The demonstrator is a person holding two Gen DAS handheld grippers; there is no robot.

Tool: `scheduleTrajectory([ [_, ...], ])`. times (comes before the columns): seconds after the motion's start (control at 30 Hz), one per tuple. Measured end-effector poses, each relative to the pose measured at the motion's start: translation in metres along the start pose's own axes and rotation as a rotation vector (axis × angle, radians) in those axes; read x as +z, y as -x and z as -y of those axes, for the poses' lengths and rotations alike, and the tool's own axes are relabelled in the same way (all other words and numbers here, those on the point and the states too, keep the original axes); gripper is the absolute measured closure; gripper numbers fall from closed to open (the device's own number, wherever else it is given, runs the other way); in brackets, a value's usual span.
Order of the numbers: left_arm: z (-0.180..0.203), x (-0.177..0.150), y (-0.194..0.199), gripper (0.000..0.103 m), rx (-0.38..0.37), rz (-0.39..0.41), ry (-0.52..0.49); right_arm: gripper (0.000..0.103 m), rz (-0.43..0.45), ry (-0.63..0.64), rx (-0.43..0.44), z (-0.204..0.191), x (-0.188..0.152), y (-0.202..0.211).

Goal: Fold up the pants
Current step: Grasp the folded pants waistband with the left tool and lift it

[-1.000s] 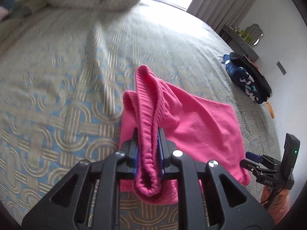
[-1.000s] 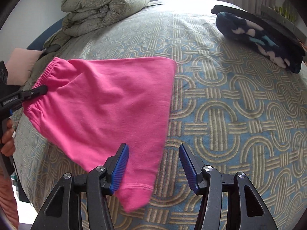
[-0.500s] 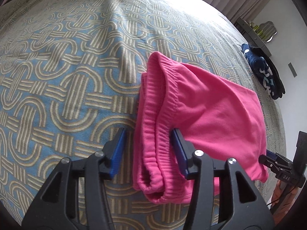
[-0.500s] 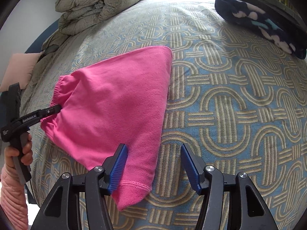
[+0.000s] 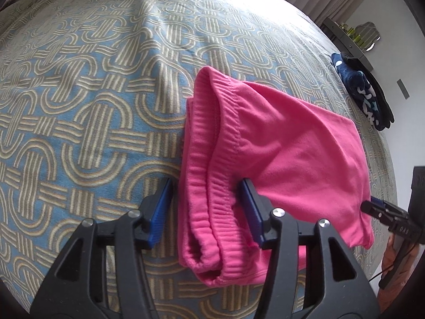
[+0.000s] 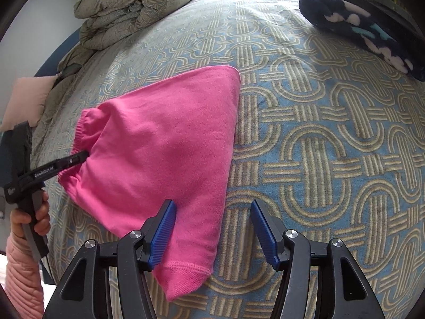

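Right wrist view shows white lettering reading "GenRobot.AI" along the finger of the left hand-held gripper (image 6: pixel 73 160), which a hand (image 6: pixel 29 219) in a pink quilted sleeve (image 6: pixel 22 273) grips by the handle. In the left wrist view some letters show on the right hand-held gripper (image 5: pixel 382 210), too small to read.

The pink pants (image 5: pixel 279 159) lie folded flat on the bed (image 5: pixel 79 106), on its blue-and-tan loop-patterned cover, toward the near edge. Their ribbed waistband (image 5: pixel 209 186) runs straight away from the left hand-held gripper (image 5: pixel 205 207) and sits between its 2 blue pads; the jaws have just been opening and now stand apart, neither pad pressing the cloth. The right hand-held gripper (image 6: pixel 212 228) also stands apart, its left pad over the pants' hemmed corner (image 6: pixel 186 273), which lies between the jaws unclamped.

The pants' (image 6: pixel 164 159) long axis runs from the waistband at the left gripper across to the folded edge on the right gripper's side.

A rolled quilt (image 6: pixel 132 8) sits at the far left corner of the bed; dark blue patterned clothing (image 6: pixel 358 29) lies by the far right edge.
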State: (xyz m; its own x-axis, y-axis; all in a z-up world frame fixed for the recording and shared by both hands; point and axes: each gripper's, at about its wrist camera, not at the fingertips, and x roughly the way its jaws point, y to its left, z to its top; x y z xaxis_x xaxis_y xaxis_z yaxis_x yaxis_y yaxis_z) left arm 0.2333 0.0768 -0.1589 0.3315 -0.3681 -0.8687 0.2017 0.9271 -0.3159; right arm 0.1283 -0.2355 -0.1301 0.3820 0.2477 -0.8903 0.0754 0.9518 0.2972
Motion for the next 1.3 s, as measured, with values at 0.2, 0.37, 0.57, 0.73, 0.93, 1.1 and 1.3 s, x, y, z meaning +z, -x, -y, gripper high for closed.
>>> scheduleTrajectory([
  [0.2,-0.006,0.0,-0.002,0.046,-0.048,-0.006,0.006,0.043,-0.017,-0.095,0.102,0.015,0.023,-0.012],
  [0.37,-0.003,0.0,-0.001,0.046,-0.059,-0.009,-0.01,0.043,-0.022,-0.12,0.142,0.015,0.031,-0.019],
  [0.57,-0.003,-0.001,-0.004,0.046,-0.088,-0.014,-0.015,0.043,-0.033,-0.082,0.155,0.007,0.033,-0.024],
  [0.73,-0.011,0.001,-0.007,0.045,-0.127,-0.025,0.015,0.043,-0.04,-0.091,0.176,0.01,0.035,-0.029],
  [0.93,0.011,-0.002,-0.012,0.013,-0.119,-0.013,-0.125,0.043,-0.038,-0.112,0.209,0.018,0.034,-0.03],
  [1.1,0.037,-0.003,-0.024,0.001,-0.013,-0.02,-0.194,0.043,-0.036,-0.115,0.206,0.017,0.033,-0.029],
  [1.3,0.036,0.004,-0.026,0.001,-0.014,-0.045,-0.158,0.043,-0.027,-0.115,0.199,0.013,0.032,-0.03],
])
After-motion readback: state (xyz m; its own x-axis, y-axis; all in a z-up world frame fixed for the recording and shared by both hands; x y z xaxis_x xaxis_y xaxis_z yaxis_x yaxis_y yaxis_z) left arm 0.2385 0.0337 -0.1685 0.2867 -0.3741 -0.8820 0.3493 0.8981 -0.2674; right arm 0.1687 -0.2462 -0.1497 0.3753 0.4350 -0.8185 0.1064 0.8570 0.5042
